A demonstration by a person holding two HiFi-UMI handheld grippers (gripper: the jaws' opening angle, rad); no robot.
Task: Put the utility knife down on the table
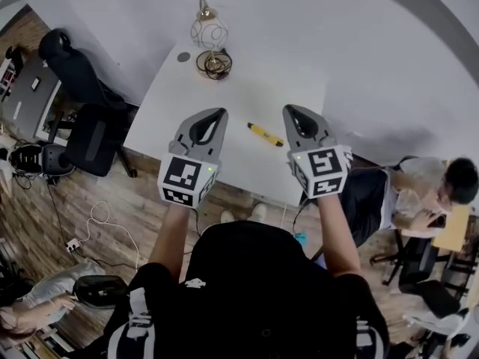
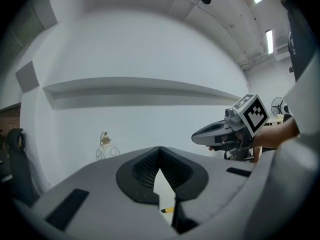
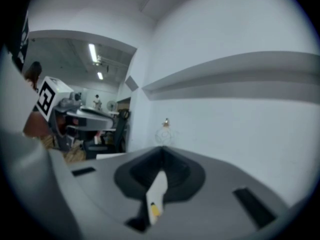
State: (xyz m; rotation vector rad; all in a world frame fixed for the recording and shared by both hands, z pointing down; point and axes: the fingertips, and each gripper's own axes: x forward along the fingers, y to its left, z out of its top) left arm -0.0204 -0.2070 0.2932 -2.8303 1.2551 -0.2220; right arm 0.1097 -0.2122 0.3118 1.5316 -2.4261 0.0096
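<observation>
The yellow utility knife (image 1: 265, 134) lies flat on the white table (image 1: 224, 96), near its front edge, and nothing holds it. Both grippers hover above the table, one on each side of the knife. My left gripper (image 1: 221, 112) is to the knife's left with its jaws together and empty. My right gripper (image 1: 288, 109) is to the knife's right, also shut and empty. In the left gripper view a bit of the knife (image 2: 169, 210) shows through the slit below the closed tips (image 2: 160, 149). The right gripper view shows the knife (image 3: 155, 210) the same way.
A wire globe ornament (image 1: 209, 32), a coil of cable (image 1: 215, 64) and a small grey disc (image 1: 183, 56) sit at the table's far end. Black office chairs (image 1: 90, 137) stand to the left. A seated person (image 1: 441, 185) is at the right, beside a desk.
</observation>
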